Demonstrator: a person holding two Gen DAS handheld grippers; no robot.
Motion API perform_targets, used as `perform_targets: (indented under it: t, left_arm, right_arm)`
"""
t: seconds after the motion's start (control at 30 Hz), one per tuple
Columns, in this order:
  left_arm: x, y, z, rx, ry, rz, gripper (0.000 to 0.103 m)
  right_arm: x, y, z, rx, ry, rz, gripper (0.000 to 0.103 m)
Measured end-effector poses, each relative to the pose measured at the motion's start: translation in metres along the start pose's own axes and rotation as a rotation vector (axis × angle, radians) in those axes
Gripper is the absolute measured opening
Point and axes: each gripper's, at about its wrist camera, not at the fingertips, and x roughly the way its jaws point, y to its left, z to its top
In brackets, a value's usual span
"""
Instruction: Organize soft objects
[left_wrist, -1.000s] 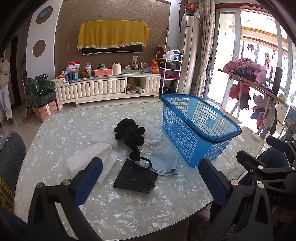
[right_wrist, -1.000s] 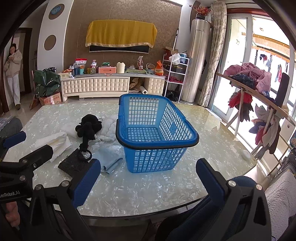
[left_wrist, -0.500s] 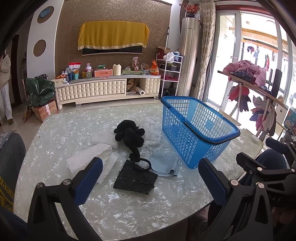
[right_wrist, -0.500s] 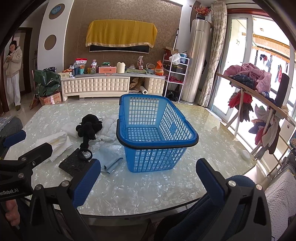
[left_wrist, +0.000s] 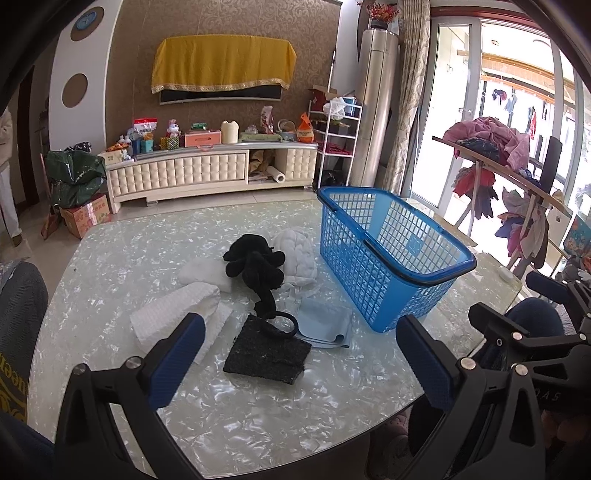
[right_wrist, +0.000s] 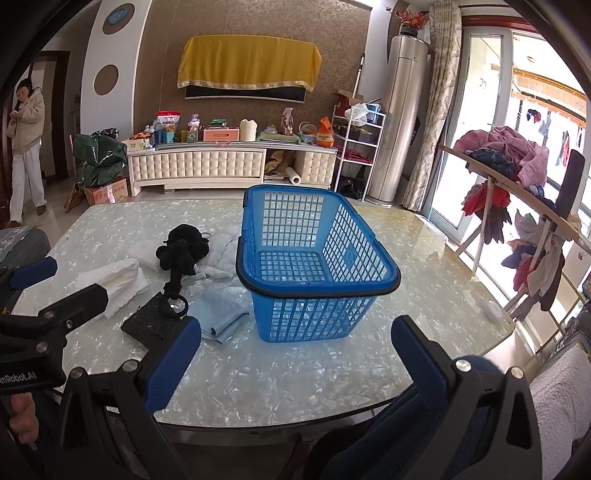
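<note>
- My left gripper (left_wrist: 299, 354) hangs low over the near edge of the table (left_wrist: 258, 406), pointing straight across it, with its blue-padded fingers (left_wrist: 173, 358) spread wide and nothing between them.
- My right gripper (right_wrist: 295, 362) sits at about the same height beside it, jaws equally wide apart and empty, aimed at the blue basket (right_wrist: 317, 284).
- In the right wrist view I see the left gripper's black frame at the lower left, with a bit of the hand (right_wrist: 20, 417) holding it visible below.
- In the left wrist view the right gripper's frame shows at the lower right edge, level with mine.
- The basket stands upright on the table, right of the pile, and I see nothing inside it through the mesh.
- The soft things lie together left of the basket: a black plush toy (left_wrist: 255, 266) sprawls on top of a white quilted cloth (left_wrist: 299, 254) and a white folded towel (left_wrist: 203, 273).
- A white waffle towel (left_wrist: 173, 314) lies nearest my left finger.
- A dark scouring pad (left_wrist: 266, 354) lies flat at the front of the pile, with the toy's black loop (left_wrist: 280, 323) resting on its far edge.
- A pale blue cloth (left_wrist: 325, 325) lies flat between the pad and the basket, close to the basket's base.
- Neither gripper touches any item.
</note>
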Motion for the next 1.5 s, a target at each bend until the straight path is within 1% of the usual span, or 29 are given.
perform_targets:
  t: [0.1,0.27,0.43,0.67,0.77,0.97,1.07,1.2,1.33,1.43,1.5]
  left_arm:
    - [0.002,0.003,0.004,-0.003,0.016,-0.01,0.103]
    - [0.009,0.01,0.013,-0.006,0.067,-0.021,0.103]
    - [0.019,0.023,0.026,0.004,0.118,-0.014,0.103]
    - [0.038,0.055,0.042,0.012,0.214,-0.01,0.103]
    - [0.046,0.071,0.046,0.014,0.259,-0.02,0.103]
    - [0.068,0.102,0.05,0.038,0.345,-0.013,0.103]
    - [0.082,0.117,0.048,0.05,0.389,-0.013,0.103]
    - [0.101,0.134,0.042,0.066,0.448,-0.029,0.103]
    - [0.116,0.144,0.039,0.126,0.483,-0.031,0.103]
    - [0.126,0.149,0.038,0.183,0.491,-0.026,0.103]
    - [0.132,0.152,0.038,0.218,0.492,-0.051,0.103]
  right_arm:
    - [0.003,-0.004,0.008,-0.001,0.023,0.028,0.103]
    - [0.011,-0.009,0.02,-0.024,0.053,0.058,0.103]
    - [0.024,-0.011,0.033,-0.034,0.102,0.103,0.103]
    - [0.048,-0.008,0.053,-0.055,0.189,0.175,0.103]
    - [0.059,-0.002,0.063,-0.067,0.224,0.206,0.103]
    - [0.074,0.023,0.077,-0.142,0.25,0.257,0.103]
    - [0.084,0.038,0.084,-0.178,0.271,0.295,0.097]
    - [0.095,0.065,0.088,-0.238,0.299,0.342,0.095]
    - [0.105,0.093,0.087,-0.318,0.325,0.38,0.095]
    - [0.121,0.111,0.083,-0.374,0.374,0.395,0.095]
    - [0.131,0.118,0.078,-0.405,0.411,0.4,0.095]
